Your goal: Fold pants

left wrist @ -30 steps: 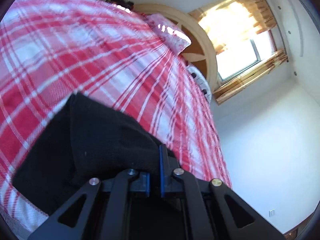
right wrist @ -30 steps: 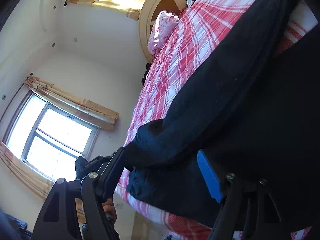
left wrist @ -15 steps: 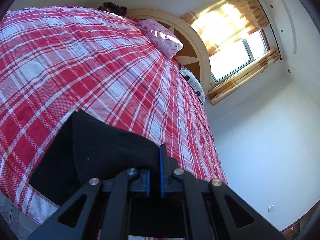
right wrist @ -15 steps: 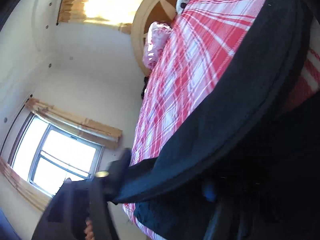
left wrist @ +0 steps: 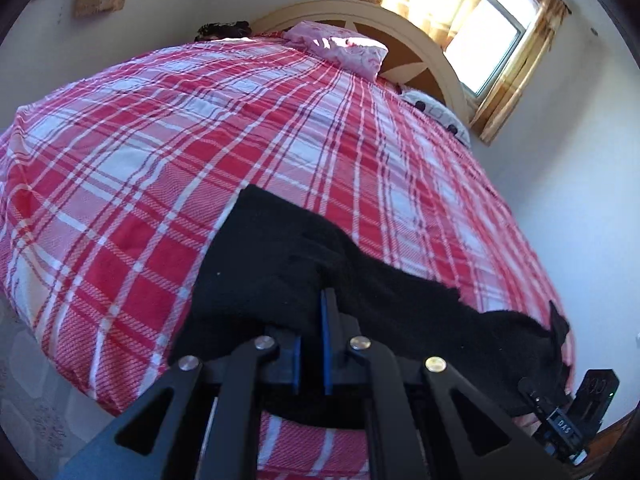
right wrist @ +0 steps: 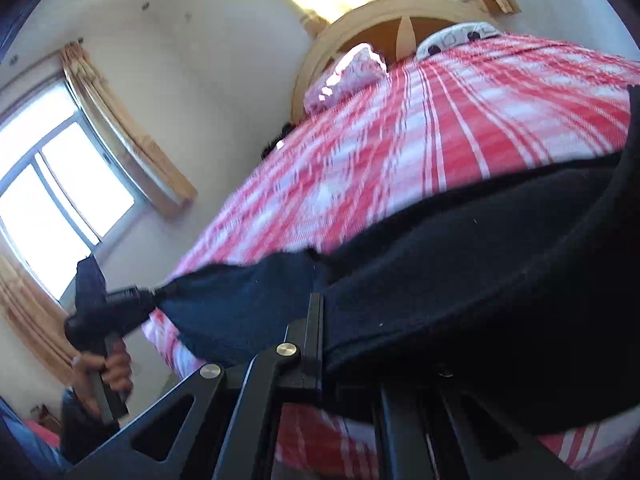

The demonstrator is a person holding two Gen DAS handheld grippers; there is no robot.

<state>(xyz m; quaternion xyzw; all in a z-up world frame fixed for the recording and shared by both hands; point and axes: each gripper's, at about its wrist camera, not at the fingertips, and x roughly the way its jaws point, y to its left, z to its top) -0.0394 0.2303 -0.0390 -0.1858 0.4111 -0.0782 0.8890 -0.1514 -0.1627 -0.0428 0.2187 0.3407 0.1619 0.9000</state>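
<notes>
One pair of black pants (left wrist: 280,264), one bed (left wrist: 140,168) with two pillows (left wrist: 344,50), two windows (right wrist: 52,200), and two grippers (left wrist: 310,320) are visible.

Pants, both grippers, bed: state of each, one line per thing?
pants: black, lying on the bed near its foot edge, pinched at two spots on the near edge.
left gripper: shut on the pants.
right gripper: jaws have just closed, shut on the pants.
bedspread: red plaid, spread flat.
pink pillow: at the headboard, lying flat.
window curtain: partly drawn, sunlit.
</notes>
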